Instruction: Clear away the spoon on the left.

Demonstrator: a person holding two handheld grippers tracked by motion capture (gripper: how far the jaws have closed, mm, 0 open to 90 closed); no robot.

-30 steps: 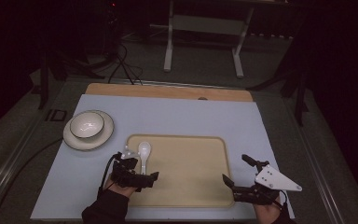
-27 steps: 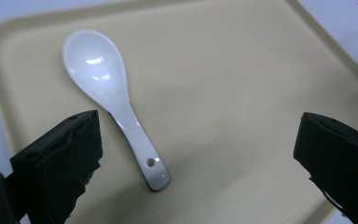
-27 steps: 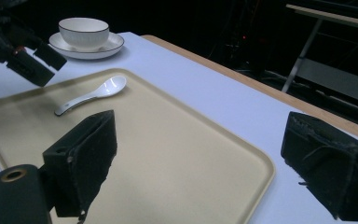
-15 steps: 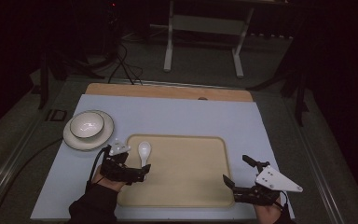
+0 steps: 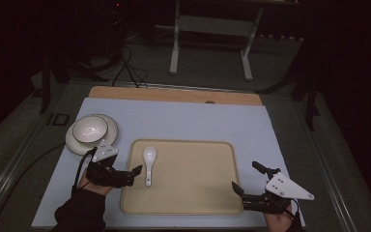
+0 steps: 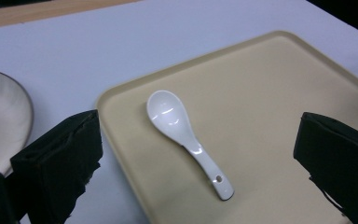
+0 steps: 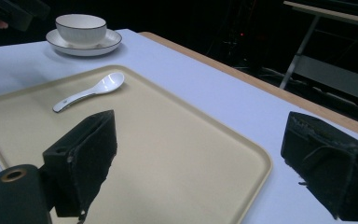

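A glossy white ceramic spoon [image 5: 148, 162] lies bowl-up, flat on the beige tray's [image 5: 198, 193] left side.

High view above my side of the table, looking forward and down, far off, my left gripper view close and low over the spoon [image 6: 186, 138] on the tray [image 6: 279, 93], my right gripper view low across the same tray toward the bowl [image 7: 80, 27].

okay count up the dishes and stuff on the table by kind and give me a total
Spoon: 1
Bowl: 1
Saucer: 1
Tray: 1
Total: 4
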